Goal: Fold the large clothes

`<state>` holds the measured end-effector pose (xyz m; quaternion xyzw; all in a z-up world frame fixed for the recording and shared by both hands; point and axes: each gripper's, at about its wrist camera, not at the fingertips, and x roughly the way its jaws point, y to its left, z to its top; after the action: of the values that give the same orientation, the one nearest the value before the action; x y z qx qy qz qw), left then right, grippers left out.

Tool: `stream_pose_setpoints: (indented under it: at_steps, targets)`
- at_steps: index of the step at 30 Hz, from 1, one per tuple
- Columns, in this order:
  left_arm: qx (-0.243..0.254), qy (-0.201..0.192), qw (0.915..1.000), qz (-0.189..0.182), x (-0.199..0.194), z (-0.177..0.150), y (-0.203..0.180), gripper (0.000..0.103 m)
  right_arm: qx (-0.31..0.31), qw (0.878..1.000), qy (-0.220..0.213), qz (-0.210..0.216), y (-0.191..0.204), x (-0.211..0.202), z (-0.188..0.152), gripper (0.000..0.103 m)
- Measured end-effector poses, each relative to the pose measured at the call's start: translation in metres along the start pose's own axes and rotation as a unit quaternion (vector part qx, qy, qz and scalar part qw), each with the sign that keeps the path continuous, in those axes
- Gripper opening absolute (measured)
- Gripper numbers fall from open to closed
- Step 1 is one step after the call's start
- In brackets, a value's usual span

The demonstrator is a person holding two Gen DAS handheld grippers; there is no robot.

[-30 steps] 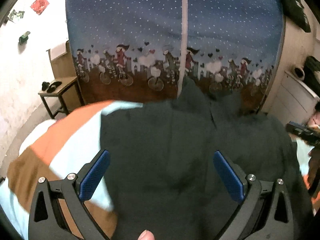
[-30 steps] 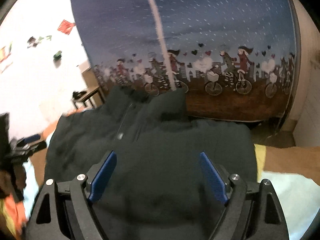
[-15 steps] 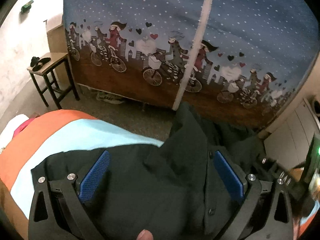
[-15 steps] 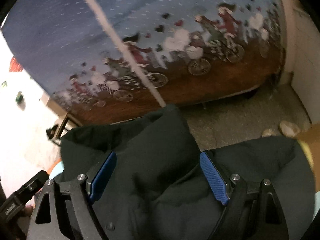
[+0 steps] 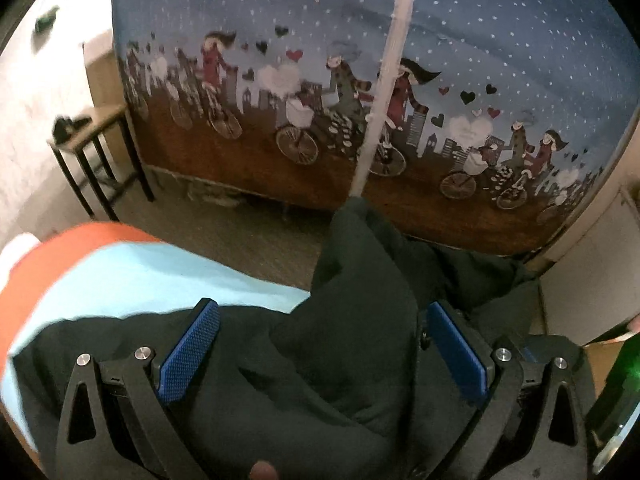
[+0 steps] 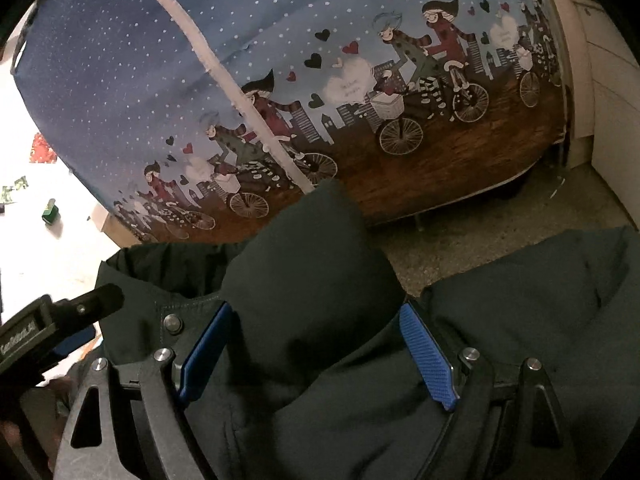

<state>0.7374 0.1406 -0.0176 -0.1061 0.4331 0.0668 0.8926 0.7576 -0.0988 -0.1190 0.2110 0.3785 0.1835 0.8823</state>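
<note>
A dark green padded jacket (image 5: 352, 320) lies on the bed, its far part bunched into a peak toward the curtain. My left gripper (image 5: 322, 356) stands over it, jaws wide open, with a thick ridge of the jacket bulging up between the blue pads (image 5: 188, 356). In the right wrist view the jacket (image 6: 312, 280) rises the same way between the wide-open jaws of my right gripper (image 6: 316, 356). A snap button (image 6: 173, 323) shows by its left pad. A finger of my left gripper (image 6: 96, 300) pokes in from the left, close beside. A person's fingertip (image 5: 262, 470) shows at the bottom edge.
The bed cover (image 5: 140, 280) is light blue with an orange band. Past the bed's far edge is grey floor (image 5: 240, 232), then a hanging blue-and-brown curtain (image 5: 360, 80) printed with cyclists. A small black-legged table (image 5: 92, 128) stands at the left, a white cabinet (image 6: 612, 100) at the right.
Both grippers moved across the jacket toward the bed's far edge and sank onto it. A ridge of jacket now stands between each pair of jaws. The jaw widths look unchanged.
</note>
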Motion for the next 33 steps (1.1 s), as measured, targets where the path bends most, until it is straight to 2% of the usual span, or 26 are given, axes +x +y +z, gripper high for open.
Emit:
stream_pose_setpoints:
  at_steps: [1,2,3,4,5,6,8,10,13,16,21,27,33]
  targets:
    - [-0.008,0.0,1.0,0.003,0.002,-0.002,0.003,0.101,0.0,1.0,-0.002,0.003,-0.001,0.0,-0.001,0.081]
    - [-0.013,-0.001,0.9999,0.005,0.005,-0.005,0.006,0.1,0.001,1.0,-0.004,0.006,-0.002,0.0,-0.003,0.07]
    - [-0.018,-0.002,0.9998,0.003,0.005,-0.006,0.008,0.099,0.003,1.0,-0.002,0.011,-0.004,0.002,-0.004,0.065]
    - [-0.02,-0.004,0.9998,-0.002,0.006,-0.007,0.009,0.094,0.006,1.0,0.001,0.015,-0.005,0.003,-0.006,0.056]
    - [-0.022,-0.005,0.9997,-0.008,0.006,-0.008,0.011,0.087,0.007,1.0,0.001,0.016,-0.006,0.004,-0.007,0.048]
    - [-0.023,-0.005,0.9997,-0.006,0.006,-0.008,0.011,0.083,0.006,1.0,0.001,0.016,-0.006,0.004,-0.009,0.046]
    - [-0.026,-0.003,0.9996,-0.007,0.007,-0.009,0.013,0.055,0.003,1.0,0.004,0.014,-0.005,0.006,-0.01,0.038]
    - [-0.028,0.0,0.9996,-0.007,0.007,-0.012,0.014,0.042,-0.001,1.0,0.01,0.013,-0.005,0.008,-0.012,0.032]
    - [-0.031,-0.004,0.999,-0.032,0.001,-0.017,0.015,0.025,0.007,1.0,0.012,0.022,-0.008,0.007,-0.016,0.025]
    - [-0.035,-0.015,0.9981,-0.049,-0.015,-0.018,0.015,0.021,0.017,0.999,0.01,0.046,-0.012,-0.003,-0.016,0.021]
    - [-0.04,-0.052,0.9947,-0.079,-0.051,-0.018,0.014,0.019,0.016,0.997,-0.005,0.072,-0.006,-0.034,-0.009,0.016]
    - [-0.011,-0.093,0.9898,-0.107,-0.105,-0.025,0.006,0.016,-0.021,0.995,-0.031,0.092,0.006,-0.085,-0.004,0.012]
    - [0.005,-0.125,0.9806,-0.151,-0.165,-0.056,0.005,0.013,-0.07,0.99,-0.059,0.103,0.011,-0.143,-0.011,0.009]
